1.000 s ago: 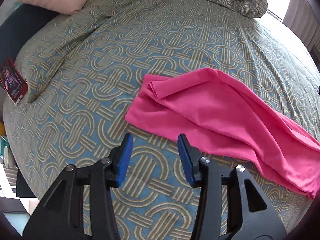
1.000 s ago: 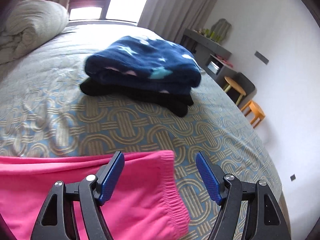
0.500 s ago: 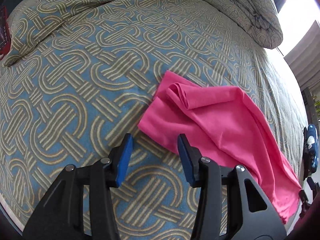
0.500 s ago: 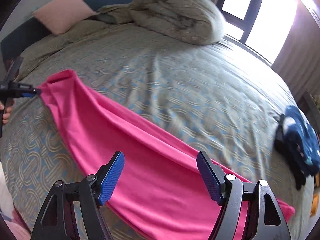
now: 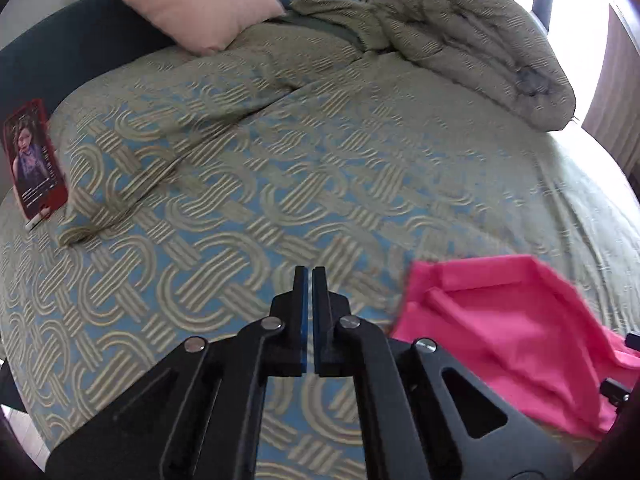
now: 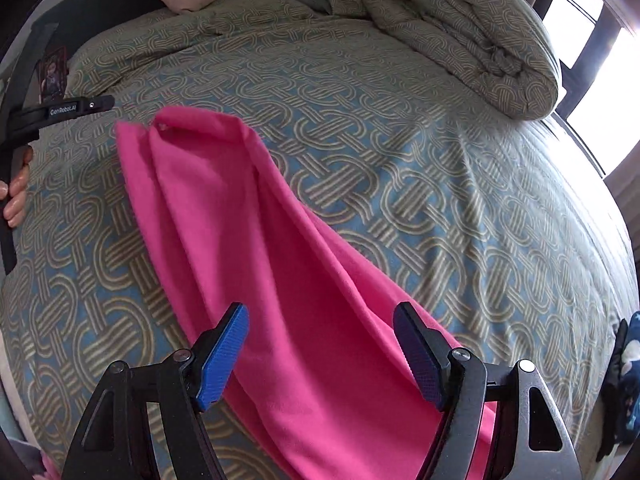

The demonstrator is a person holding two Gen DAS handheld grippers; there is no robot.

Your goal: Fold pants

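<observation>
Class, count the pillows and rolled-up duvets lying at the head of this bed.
2: one pale pink square pillow against the dark headboard on the left, one bundled olive patterned duvet on the right near the window. Others may lie outside the views.

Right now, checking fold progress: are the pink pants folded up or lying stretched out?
Stretched out: the pink pants lie as one long strip, legs together, across the patterned bedspread, not folded across their length.

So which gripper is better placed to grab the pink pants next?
Right. The right gripper hangs open directly over the pink pants; the left gripper is shut over bare bedspread, beside the pants.
</observation>
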